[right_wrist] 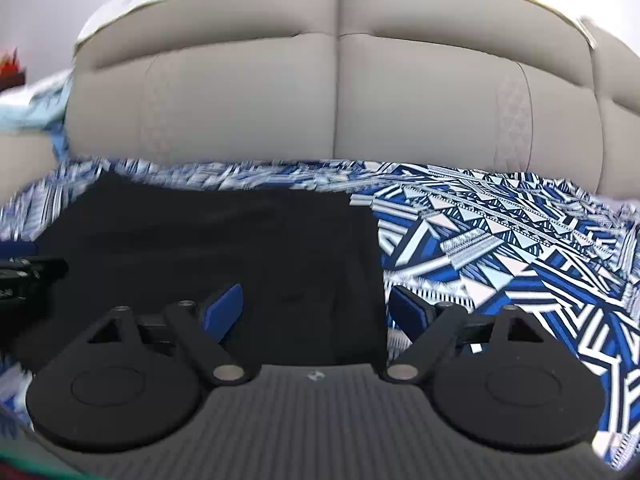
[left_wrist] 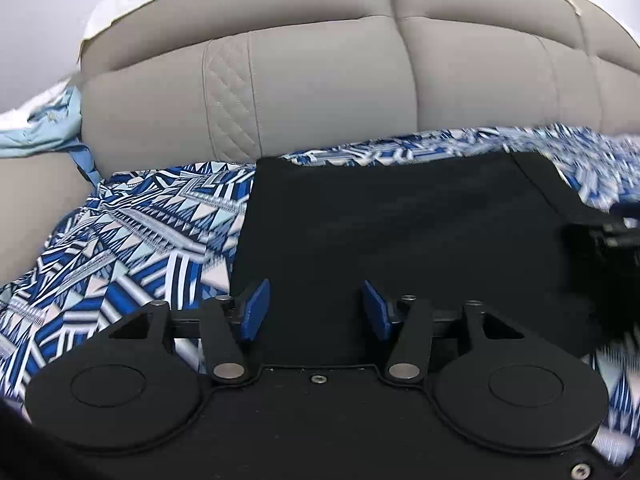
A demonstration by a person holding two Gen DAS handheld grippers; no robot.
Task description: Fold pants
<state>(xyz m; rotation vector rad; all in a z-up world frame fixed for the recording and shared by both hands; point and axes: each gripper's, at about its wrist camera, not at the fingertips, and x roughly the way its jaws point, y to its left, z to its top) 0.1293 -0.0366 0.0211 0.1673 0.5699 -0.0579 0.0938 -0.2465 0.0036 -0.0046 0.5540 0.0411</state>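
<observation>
On one patterned sheet (left_wrist: 120, 240), one black pants (left_wrist: 400, 240), two open grippers.

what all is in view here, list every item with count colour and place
pants: one, black, lying flat on the patterned cover, under both grippers
patterned cover: one, blue, white and black geometric print, spread over the sofa seat
sofa: one, beige, backrest cushions behind the cover
light blue cloth: one, bunched at the sofa's far left end
left gripper: one, black with blue pads, open over the pants
right gripper: one, black with blue pads, open at the pants' right edge
</observation>
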